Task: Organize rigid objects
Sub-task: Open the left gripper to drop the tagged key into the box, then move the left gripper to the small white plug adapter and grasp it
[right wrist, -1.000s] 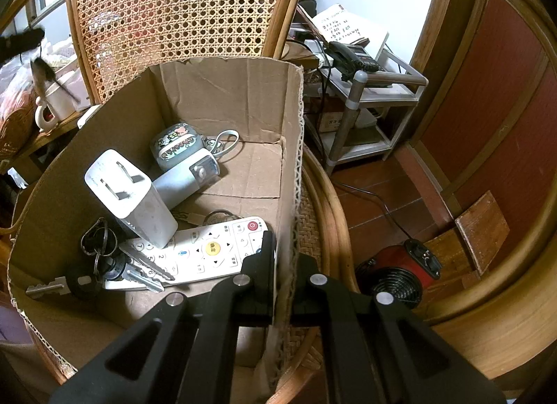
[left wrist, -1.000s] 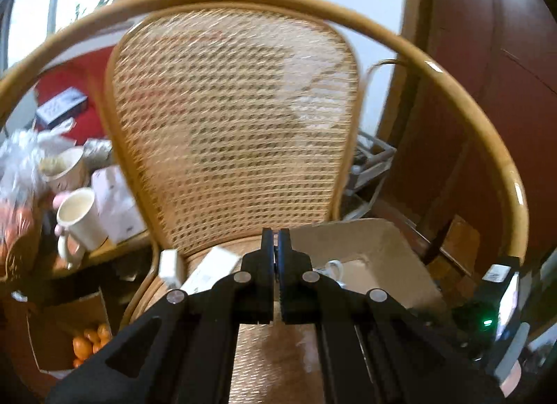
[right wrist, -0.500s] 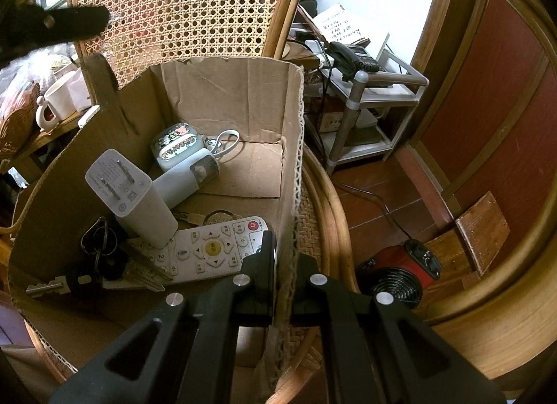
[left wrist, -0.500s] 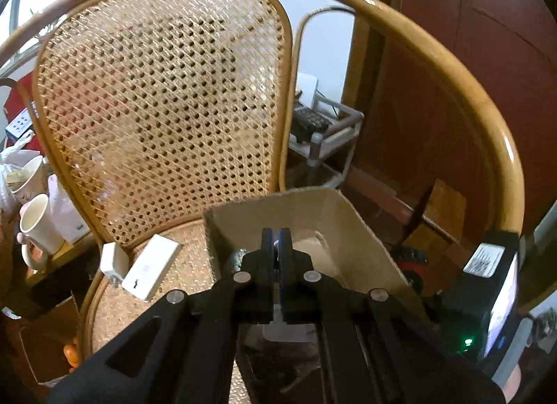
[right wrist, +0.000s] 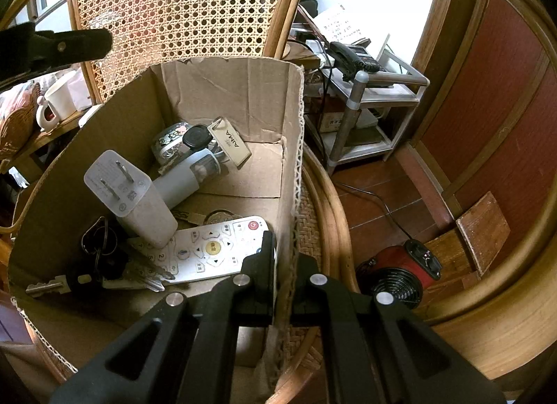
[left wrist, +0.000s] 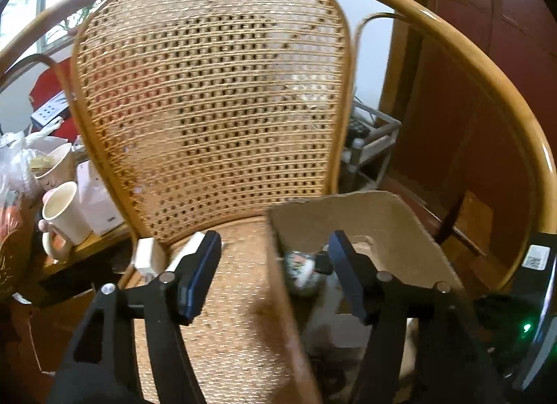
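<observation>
Inside one box (right wrist: 222, 90): one remote (right wrist: 209, 251), one charger (right wrist: 128, 195), two key bunches (right wrist: 101, 264).

A cream mug (left wrist: 64, 212) sits near a red fan heater (right wrist: 400, 273).

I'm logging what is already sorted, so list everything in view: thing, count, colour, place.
cardboard box: 1, brown, on the cane chair seat
cane chair: 1, tan, under the box
remote: 1, white, flat in the box near its front
charger plug: 1, white, in the box, leaning over the remote
key fob with AIMA tag: 1, black and cream, at the back of the box
key bunch: 1, dark and silver, box front left
white boxes: 2, on the seat left of the box
mugs: 2, cream, side table
fan heater: 1, red, floor
left gripper: jaws opening, nothing between them
right gripper: clamped on the box wall
</observation>
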A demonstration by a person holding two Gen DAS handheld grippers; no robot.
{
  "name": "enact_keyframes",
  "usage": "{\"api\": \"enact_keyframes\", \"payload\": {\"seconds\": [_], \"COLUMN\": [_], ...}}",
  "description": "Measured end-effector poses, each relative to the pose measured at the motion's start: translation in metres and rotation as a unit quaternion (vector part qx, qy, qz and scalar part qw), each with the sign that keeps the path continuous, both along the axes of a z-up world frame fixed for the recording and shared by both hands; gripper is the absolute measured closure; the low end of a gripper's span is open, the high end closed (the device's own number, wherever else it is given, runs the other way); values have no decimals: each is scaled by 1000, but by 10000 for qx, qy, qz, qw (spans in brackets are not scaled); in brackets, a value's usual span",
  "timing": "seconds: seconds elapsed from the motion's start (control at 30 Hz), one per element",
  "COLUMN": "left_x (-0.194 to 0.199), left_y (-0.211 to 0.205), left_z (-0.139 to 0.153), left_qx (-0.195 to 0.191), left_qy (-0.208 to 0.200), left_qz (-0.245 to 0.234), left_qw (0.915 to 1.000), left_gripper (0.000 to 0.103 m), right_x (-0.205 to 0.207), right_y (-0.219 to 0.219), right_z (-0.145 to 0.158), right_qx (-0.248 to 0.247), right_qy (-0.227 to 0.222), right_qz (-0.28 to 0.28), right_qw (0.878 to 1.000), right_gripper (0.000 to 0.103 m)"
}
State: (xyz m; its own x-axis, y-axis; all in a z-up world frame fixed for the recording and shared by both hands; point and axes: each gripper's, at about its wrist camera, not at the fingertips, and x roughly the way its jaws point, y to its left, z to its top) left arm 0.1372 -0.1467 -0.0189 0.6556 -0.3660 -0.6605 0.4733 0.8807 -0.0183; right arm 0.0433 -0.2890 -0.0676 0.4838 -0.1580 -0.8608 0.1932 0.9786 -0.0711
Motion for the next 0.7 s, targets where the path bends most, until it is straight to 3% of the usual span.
{"api": "enact_keyframes", "payload": {"seconds": [0.07, 0.17, 0.33, 0.57, 0.7], "left_x": [4, 11, 39, 92, 109], "left_y": [10, 30, 74, 132, 138], "left_z": [1, 4, 0, -29, -50], "left_qx": [10, 94, -115, -536, -287], "left_qy": [-76, -367, -266, 397, 508], "left_qz": [102, 408, 986, 1748, 1866], "left_qw": [9999, 9984, 9947, 9823, 9807], "left_gripper": [18, 7, 3, 3, 3], "right_x": [0, 1, 1, 2, 2], "right_y": [0, 1, 1, 1, 1], "right_z": [0, 0, 0, -1, -1], "right_qx": [-2, -3, -3, -13, -10], "right_qy": [-1, 0, 1, 11, 8], "right_qz": [1, 10, 5, 11, 9], "right_qw": [10000, 10000, 10000, 10000, 10000], "right_gripper": [96, 96, 96, 96, 96]}}
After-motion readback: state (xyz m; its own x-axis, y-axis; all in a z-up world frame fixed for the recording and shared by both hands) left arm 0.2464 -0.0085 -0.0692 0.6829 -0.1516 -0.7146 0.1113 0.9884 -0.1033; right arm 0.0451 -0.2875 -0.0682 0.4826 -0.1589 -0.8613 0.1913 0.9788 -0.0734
